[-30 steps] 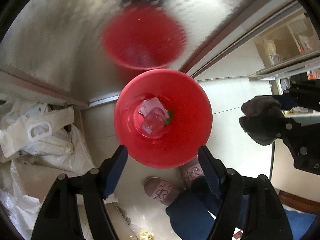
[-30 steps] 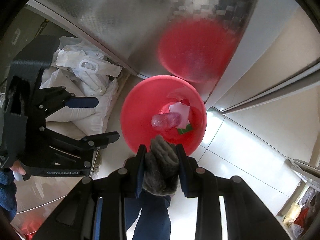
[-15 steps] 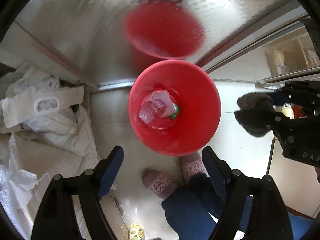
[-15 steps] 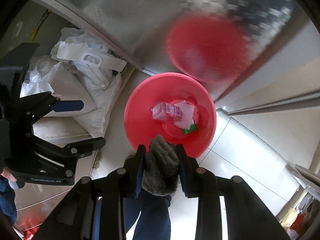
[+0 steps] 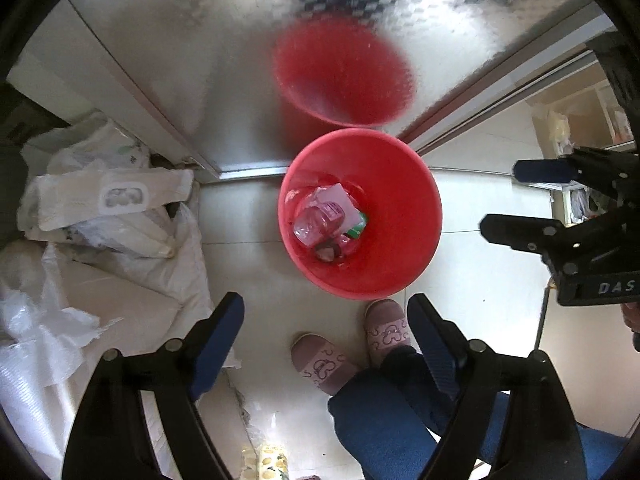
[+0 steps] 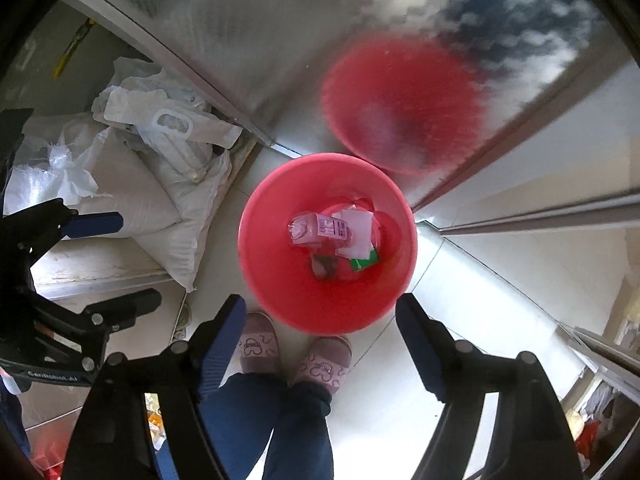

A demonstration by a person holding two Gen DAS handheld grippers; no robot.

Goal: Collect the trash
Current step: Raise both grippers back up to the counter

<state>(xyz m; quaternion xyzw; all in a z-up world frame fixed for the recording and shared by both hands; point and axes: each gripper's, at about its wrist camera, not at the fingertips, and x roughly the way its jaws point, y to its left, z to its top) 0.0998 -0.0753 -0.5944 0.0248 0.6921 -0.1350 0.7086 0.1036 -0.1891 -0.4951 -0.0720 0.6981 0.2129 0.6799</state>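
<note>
A red bin (image 5: 400, 248) (image 6: 280, 288) stands on the pale floor against a metal door. Inside it lie a pink bottle (image 5: 318, 226) (image 6: 320, 230), white paper, a green scrap and a dark grey wad (image 5: 326, 254) (image 6: 324, 266). My left gripper (image 5: 326, 332) hangs above the bin's near side. Its jaws are opening, with nothing between them. My right gripper (image 6: 320, 336) also points down over the bin's near rim. Its jaws are opening wide and hold nothing. Each gripper shows in the other's view: the right gripper (image 5: 500, 198) at the right, the left gripper (image 6: 140, 260) at the left.
White sacks and plastic bags (image 5: 112, 216) (image 6: 160, 148) pile up left of the bin. The ribbed metal door (image 5: 240, 60) behind it mirrors the bin. A person's slippers (image 5: 320, 364) (image 6: 324, 364) and blue trouser legs stand just below the bin. Shelves sit far right.
The right gripper's jaws have sprung apart and the grey wad they held is now down in the bin. The left gripper has risen, so the bin looks smaller.
</note>
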